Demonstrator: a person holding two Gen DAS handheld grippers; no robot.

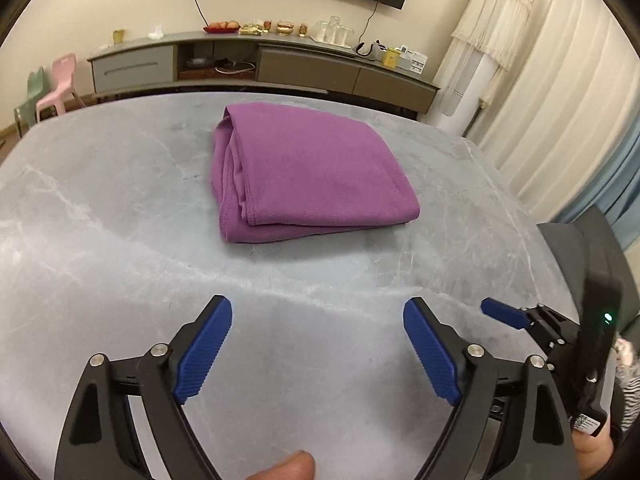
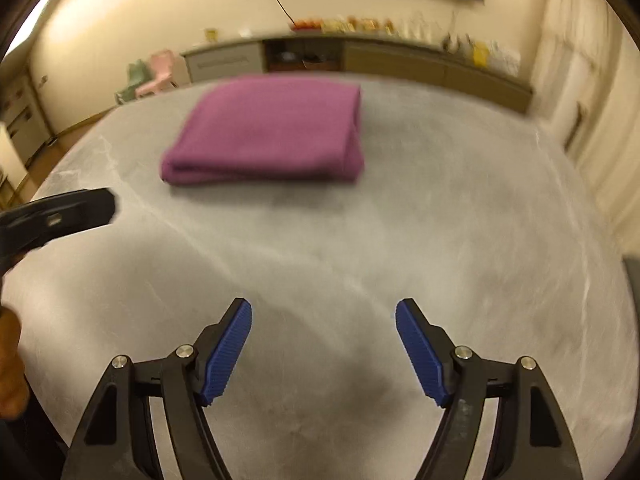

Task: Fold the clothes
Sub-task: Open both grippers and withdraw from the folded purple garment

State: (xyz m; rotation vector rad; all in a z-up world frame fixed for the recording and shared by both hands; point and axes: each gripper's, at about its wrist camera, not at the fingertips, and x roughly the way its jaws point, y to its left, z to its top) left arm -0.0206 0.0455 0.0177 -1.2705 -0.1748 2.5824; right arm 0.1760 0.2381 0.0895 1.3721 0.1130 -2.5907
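A purple garment (image 1: 308, 172) lies folded into a compact rectangle on the grey marble table (image 1: 100, 208). It also shows in the right wrist view (image 2: 268, 132), blurred. My left gripper (image 1: 318, 312) is open and empty, held over bare table well short of the garment's near edge. My right gripper (image 2: 324, 316) is open and empty too, also short of the garment. The right gripper shows at the right edge of the left wrist view (image 1: 520, 318). The left gripper's body shows at the left of the right wrist view (image 2: 60, 216).
A long low cabinet (image 1: 260, 64) with fruit, glasses and small items stands against the far wall. Pink and green chairs (image 1: 52, 88) stand at the far left. Curtains (image 1: 568, 100) hang at the right. The table (image 2: 440, 220) spreads wide around the garment.
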